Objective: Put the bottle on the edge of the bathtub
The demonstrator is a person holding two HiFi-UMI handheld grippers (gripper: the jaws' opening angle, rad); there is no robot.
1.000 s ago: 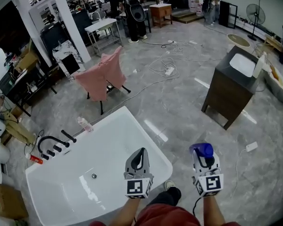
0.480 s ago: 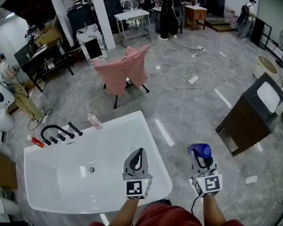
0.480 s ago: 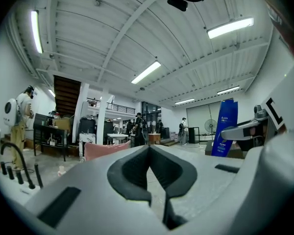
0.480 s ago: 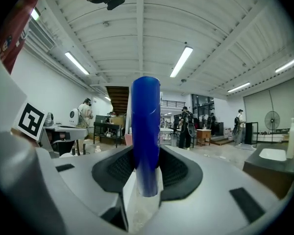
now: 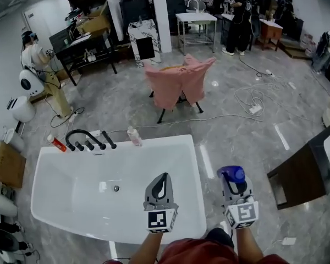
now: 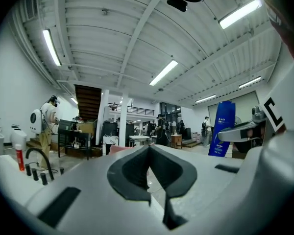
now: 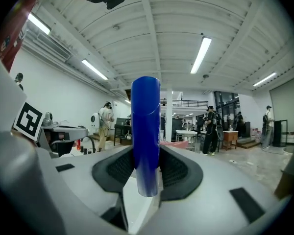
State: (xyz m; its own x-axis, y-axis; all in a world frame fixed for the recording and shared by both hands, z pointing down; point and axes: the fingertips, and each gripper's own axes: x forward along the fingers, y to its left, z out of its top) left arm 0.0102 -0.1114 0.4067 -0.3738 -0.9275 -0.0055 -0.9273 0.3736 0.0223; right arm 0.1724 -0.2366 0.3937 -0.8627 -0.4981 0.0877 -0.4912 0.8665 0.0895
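Observation:
A tall blue bottle [image 7: 145,131] stands upright between the pads of my right gripper [image 7: 146,170], which is shut on its lower part. In the head view that bottle [image 5: 234,174] and right gripper [image 5: 235,186] hover over the floor just right of the white bathtub [image 5: 193,164]. My left gripper [image 5: 164,177] hangs over the tub's near right part with its jaws shut and nothing between them. The left gripper view shows its own tips [image 6: 149,149] meeting, and the blue bottle [image 6: 226,129] off to the right.
On the tub's far rim stand a black faucet [image 5: 87,139], a small pink bottle [image 5: 134,136] and a red tube [image 5: 56,143]. A pink-draped chair [image 5: 179,84] stands beyond the tub, cables [image 5: 253,106] cross the floor, and a dark cabinet [image 5: 311,175] is at the right.
The head view has swung left, so the tub now lies broadside in the middle of the picture. Both grippers keep the same pose, and the bottle stays held.

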